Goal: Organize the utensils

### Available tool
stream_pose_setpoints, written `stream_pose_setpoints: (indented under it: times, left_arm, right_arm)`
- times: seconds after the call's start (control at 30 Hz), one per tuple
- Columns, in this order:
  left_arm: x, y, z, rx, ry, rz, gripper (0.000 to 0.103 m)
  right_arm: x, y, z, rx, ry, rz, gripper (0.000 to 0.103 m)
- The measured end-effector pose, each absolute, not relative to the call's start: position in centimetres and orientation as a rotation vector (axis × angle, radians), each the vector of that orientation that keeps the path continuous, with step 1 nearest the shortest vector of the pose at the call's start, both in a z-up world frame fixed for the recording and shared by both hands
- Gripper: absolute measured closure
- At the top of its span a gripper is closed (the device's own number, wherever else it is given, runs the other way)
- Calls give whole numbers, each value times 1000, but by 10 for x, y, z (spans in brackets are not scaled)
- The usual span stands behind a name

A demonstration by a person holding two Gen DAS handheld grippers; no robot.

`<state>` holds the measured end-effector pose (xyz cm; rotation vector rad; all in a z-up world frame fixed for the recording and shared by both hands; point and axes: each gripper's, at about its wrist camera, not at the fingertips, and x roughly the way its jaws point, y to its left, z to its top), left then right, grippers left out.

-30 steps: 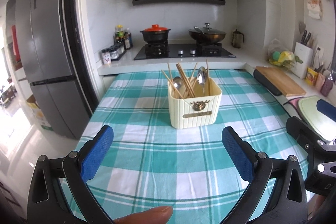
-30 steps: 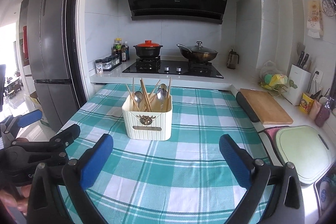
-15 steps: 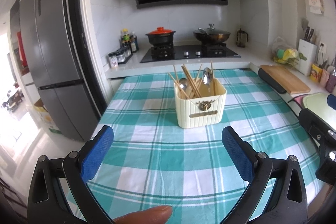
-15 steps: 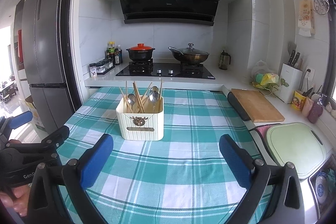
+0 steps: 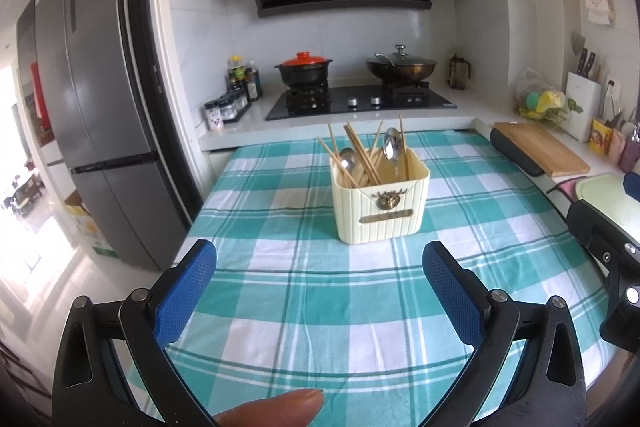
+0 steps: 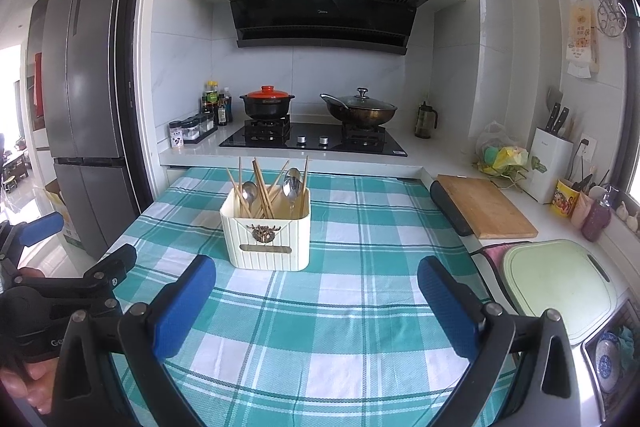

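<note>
A cream ribbed utensil holder (image 5: 380,205) (image 6: 266,241) stands on the teal checked tablecloth (image 5: 304,291) (image 6: 360,291). Several wooden chopsticks (image 5: 360,157) (image 6: 262,189) and two metal spoons (image 5: 391,145) (image 6: 292,183) stick up from it. My left gripper (image 5: 320,287) is open and empty, well short of the holder; it also shows at the left of the right wrist view (image 6: 76,287). My right gripper (image 6: 316,301) is open and empty, short of the holder; it shows at the right edge of the left wrist view (image 5: 608,255).
Behind the table a counter holds a gas hob (image 6: 316,139), a red-lidded pot (image 6: 267,101) and a wok (image 6: 362,111). A wooden board (image 6: 486,205) and a green board (image 6: 560,283) lie right. A grey fridge (image 5: 100,115) stands left.
Both grippers have drawn back and risen a little, so the holder looks farther away. Both stay open and empty. The holder and utensils have not moved.
</note>
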<state>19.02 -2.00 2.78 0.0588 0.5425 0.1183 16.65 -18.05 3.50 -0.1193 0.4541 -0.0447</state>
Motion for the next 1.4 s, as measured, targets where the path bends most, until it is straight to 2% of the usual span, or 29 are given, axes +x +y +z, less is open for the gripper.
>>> stream_pose_setpoints:
  times: [1.4]
  left_arm:
    - [189,-16,26,40,519,127,0]
  right_arm:
    - [170,-176,32,-142,473,-48,0]
